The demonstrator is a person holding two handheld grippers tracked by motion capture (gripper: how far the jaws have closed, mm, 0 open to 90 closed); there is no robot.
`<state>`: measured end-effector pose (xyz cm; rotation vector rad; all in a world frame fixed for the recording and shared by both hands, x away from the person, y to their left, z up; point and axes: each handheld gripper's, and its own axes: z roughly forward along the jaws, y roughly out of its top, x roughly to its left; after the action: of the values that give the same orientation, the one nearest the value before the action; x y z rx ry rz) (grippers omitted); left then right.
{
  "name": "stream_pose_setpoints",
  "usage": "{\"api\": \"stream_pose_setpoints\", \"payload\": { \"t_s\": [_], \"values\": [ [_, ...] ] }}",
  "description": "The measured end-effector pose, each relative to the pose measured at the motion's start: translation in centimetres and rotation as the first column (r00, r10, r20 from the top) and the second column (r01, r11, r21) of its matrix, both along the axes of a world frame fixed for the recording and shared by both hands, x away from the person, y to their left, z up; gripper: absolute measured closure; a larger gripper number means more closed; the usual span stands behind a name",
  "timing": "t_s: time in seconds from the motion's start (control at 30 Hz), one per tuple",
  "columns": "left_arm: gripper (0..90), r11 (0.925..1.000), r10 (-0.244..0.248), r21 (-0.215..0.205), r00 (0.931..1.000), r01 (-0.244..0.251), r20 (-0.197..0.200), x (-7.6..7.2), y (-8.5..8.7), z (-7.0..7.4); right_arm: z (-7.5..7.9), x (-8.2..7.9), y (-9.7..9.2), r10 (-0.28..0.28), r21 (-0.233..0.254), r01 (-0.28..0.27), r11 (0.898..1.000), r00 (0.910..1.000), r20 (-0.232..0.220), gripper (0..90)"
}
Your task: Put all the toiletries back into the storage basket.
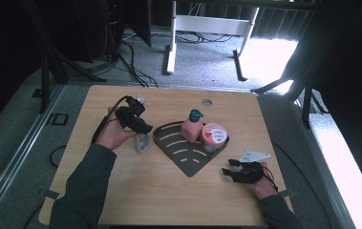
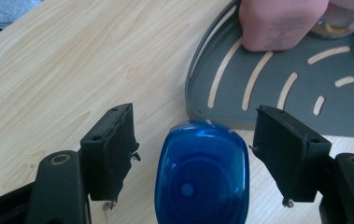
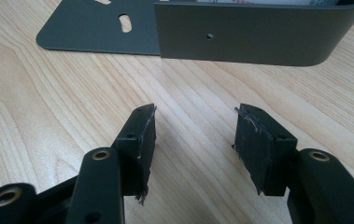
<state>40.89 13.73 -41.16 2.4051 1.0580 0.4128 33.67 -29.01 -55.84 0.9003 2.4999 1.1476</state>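
Observation:
A small pale bottle (image 1: 143,143) with a blue cap (image 2: 201,177) stands on the wooden table (image 1: 121,191), just left of a dark grey slotted corner shelf (image 1: 188,160). My left gripper (image 1: 142,129) points down over the bottle. In the left gripper view the left gripper (image 2: 191,140) is open, and its pads (image 2: 111,149) flank the cap with a gap on each side. On the shelf stand a pink pump bottle (image 1: 192,127) and a round jar with a pink and white lid (image 1: 214,135). My right gripper (image 1: 227,168) lies low on the table, open and holding nothing, facing the shelf's outer wall (image 3: 249,32).
A round cable hole (image 1: 207,102) lies near the table's far edge. Beyond the table are white table legs (image 1: 171,52) and cables on a grey carpet. Bare wood stretches in front of the shelf and along the near edge.

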Motion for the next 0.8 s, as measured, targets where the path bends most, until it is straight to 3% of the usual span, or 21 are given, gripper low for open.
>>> {"api": "stream_pose_setpoints", "payload": {
  "t_s": [0.17, 0.3, 0.8],
  "values": [
    [32.2, 0.9999, -0.005, 0.012, 0.9999, 0.005, -0.014, 0.0, 0.1, -0.1, 0.0, 0.0, 0.0, 0.0, -0.001, 0.0, 1.0, 1.0, 0.001, 47.5],
    [37.1, 0.9984, -0.03, 0.047, 0.9992, 0.031, -0.028, 0.0, 0.1, -0.5, 0.0, 0.0, 0.0, 0.0, 0.0, 0.0, 1.0, 1.0, 0.0, 47.5],
    [38.8, 0.993, -0.045, 0.104, 0.9939, 0.056, -0.1, 0.7, -0.2, -1.5, 0.0, 0.0, 0.0, 0.0, 0.0, 0.0, 1.0, 1.0, 0.0, 47.5]
  ]
}}
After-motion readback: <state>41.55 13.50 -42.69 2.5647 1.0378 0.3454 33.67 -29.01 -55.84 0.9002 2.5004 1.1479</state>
